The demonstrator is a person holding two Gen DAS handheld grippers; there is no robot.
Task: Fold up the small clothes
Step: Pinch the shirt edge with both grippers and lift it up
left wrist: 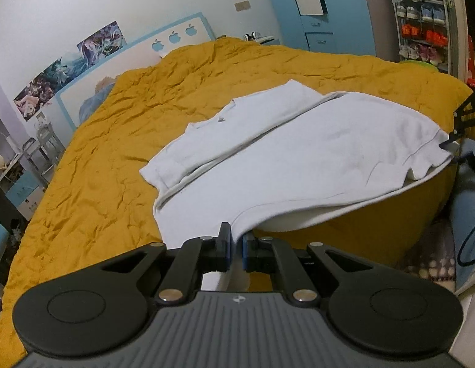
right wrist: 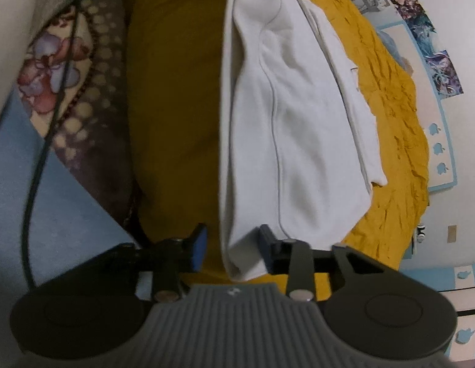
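A white T-shirt (left wrist: 298,153) lies on a mustard-yellow bedspread (left wrist: 99,168), with one side folded over the middle. My left gripper (left wrist: 236,251) is shut on the shirt's near hem corner and lifts it a little off the bed. In the right wrist view the same shirt (right wrist: 298,107) runs away from me. My right gripper (right wrist: 232,245) is open, its jaws wide apart around the shirt's other hem corner, which hangs between them. The right gripper also shows at the right edge of the left wrist view (left wrist: 452,141), at the shirt's far hem corner.
The bed edge drops off to the right (left wrist: 344,239). A floral blanket (right wrist: 62,70) and a black cable (right wrist: 47,141) lie beside the bed. A blue headboard (left wrist: 163,40), a wardrobe (left wrist: 329,15) and a shoe rack (left wrist: 424,30) stand behind.
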